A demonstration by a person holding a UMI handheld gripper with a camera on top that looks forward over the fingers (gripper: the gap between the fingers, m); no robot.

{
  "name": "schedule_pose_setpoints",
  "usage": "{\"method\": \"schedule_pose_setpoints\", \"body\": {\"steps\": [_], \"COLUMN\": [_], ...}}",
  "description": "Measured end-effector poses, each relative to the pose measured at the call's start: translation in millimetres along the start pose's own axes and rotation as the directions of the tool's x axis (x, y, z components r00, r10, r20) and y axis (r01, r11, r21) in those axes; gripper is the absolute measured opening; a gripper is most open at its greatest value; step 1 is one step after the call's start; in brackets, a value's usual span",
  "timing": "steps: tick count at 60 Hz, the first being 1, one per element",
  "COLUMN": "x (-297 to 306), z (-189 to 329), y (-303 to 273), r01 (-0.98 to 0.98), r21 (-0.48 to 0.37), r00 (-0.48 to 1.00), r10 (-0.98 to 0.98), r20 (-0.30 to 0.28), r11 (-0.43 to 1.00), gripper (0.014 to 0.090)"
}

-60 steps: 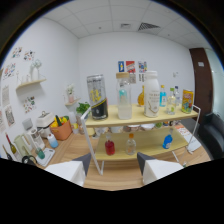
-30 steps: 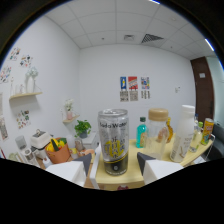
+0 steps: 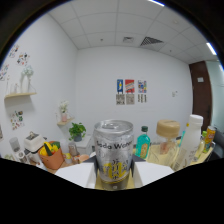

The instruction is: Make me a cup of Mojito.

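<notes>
A silver soda water can (image 3: 114, 152) with yellow print stands upright on the wooden shelf top (image 3: 150, 161), very close to the camera. My gripper (image 3: 114, 176) is open. The can stands between its two white fingers (image 3: 75, 176), one finger close at each side, and the can's base rests on the shelf. Just beyond the can to the right are a green bottle (image 3: 143, 142), a jar with a wooden lid (image 3: 168, 131) and a white bottle (image 3: 192, 134).
A yellow can (image 3: 208, 138) stands at the shelf's far right end. To the left are an orange pot (image 3: 50, 156) holding yellow things and a small green plant (image 3: 76, 131). Posters (image 3: 129, 91) hang on the back wall.
The gripper has moved up to the shelf top and in toward the soda water can, which now fills the gap between the fingers. The fingers have drawn closer together.
</notes>
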Motion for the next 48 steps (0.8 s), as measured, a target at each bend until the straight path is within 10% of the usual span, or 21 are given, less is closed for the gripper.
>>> {"method": "schedule_pose_setpoints", "body": {"steps": [30, 48], "x": [0.8, 59.7], "z": [-77.0, -115.9], "y": [-19.3, 67.1], "r01": [-0.008, -0.001], "r21": [0.083, 0.012], "r00": [0.989, 0.988], "r10": [-0.004, -0.001], "r20": [0.151, 0.156], "r11": [0.997, 1.000], "gripper": [0.0513, 0.0510]}}
